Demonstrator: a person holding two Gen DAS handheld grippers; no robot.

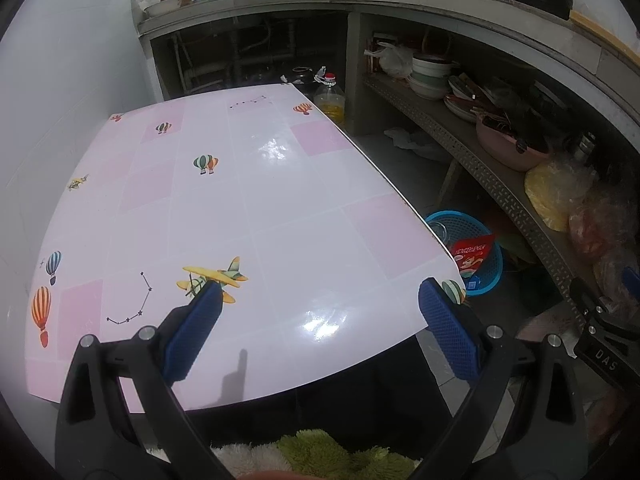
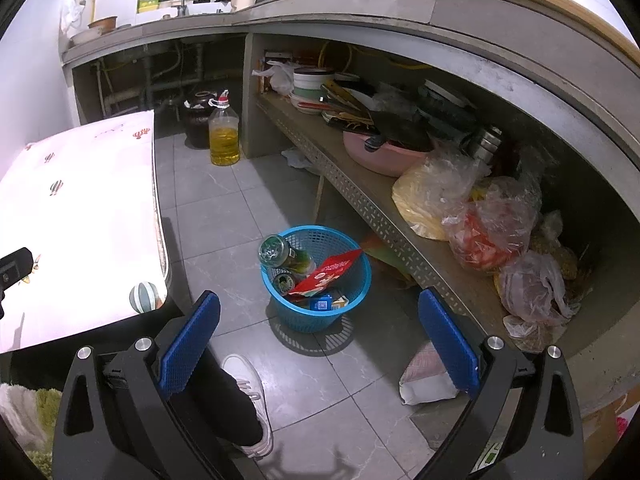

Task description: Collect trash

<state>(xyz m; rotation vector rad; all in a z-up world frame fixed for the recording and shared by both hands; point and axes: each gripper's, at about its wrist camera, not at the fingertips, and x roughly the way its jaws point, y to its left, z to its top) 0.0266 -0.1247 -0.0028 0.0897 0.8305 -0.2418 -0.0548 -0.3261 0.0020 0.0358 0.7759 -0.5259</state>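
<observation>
A blue mesh basket (image 2: 352,300) stands on the tiled floor beside the table. Inside it lie a green glass bottle (image 2: 282,254), a can (image 2: 285,281), a red packet (image 2: 330,272) and a small blue box (image 2: 322,303). The same basket (image 1: 486,276) shows past the table's right edge in the left wrist view, with the red packet (image 1: 472,256) in it. My right gripper (image 2: 319,338) hangs open above the floor, just in front of the basket, with nothing between its fingers. My left gripper (image 1: 320,326) is open over the near end of the table (image 1: 248,216), holding nothing.
A low shelf (image 2: 384,224) under the counter carries bowls, a pink basin (image 2: 384,156) and plastic bags (image 2: 488,224). A bottle of oil (image 2: 225,136) stands on the floor by a dark jar. A person's leg and white shoe (image 2: 250,388) are below my right gripper.
</observation>
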